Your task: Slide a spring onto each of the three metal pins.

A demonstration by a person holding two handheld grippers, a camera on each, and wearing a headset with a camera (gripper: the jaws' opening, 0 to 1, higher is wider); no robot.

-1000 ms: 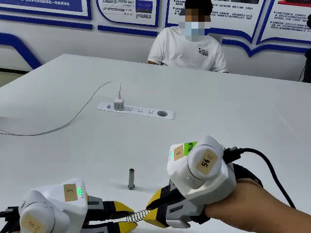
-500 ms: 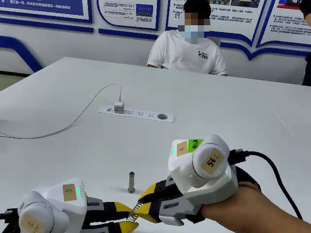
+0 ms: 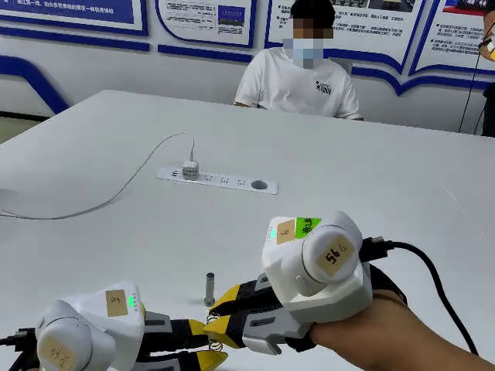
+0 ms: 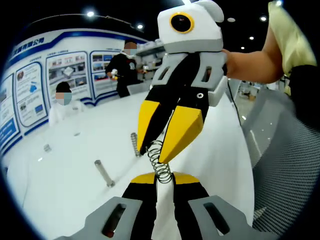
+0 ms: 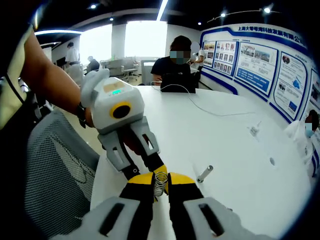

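Observation:
A short coiled spring (image 4: pixel 160 162) is pinched at both ends. My left gripper (image 4: pixel 158 179) is shut on its near end and my right gripper (image 4: pixel 154 151) grips its far end. In the head view the right gripper (image 3: pixel 211 320) points left and meets the left gripper (image 3: pixel 206 343) at the table's front edge. Just behind them stands one bare metal pin (image 3: pixel 209 288). The left gripper view has that pin (image 4: pixel 104 173) and a second, ribbed-looking pin (image 4: pixel 134 144) farther off. The right gripper (image 5: pixel 160 180) has the spring (image 5: pixel 160 186) between its yellow tips.
A white power strip (image 3: pixel 224 178) with a plugged charger and a cable (image 3: pixel 116 195) lies mid-table. A person in a white shirt (image 3: pixel 298 77) sits at the far side. A mesh chair (image 5: pixel 60 165) stands at the near edge.
The right gripper has moved left and closed the gap to the left gripper. The spring, stretched out between them before, is now short and mostly covered by the jaws.

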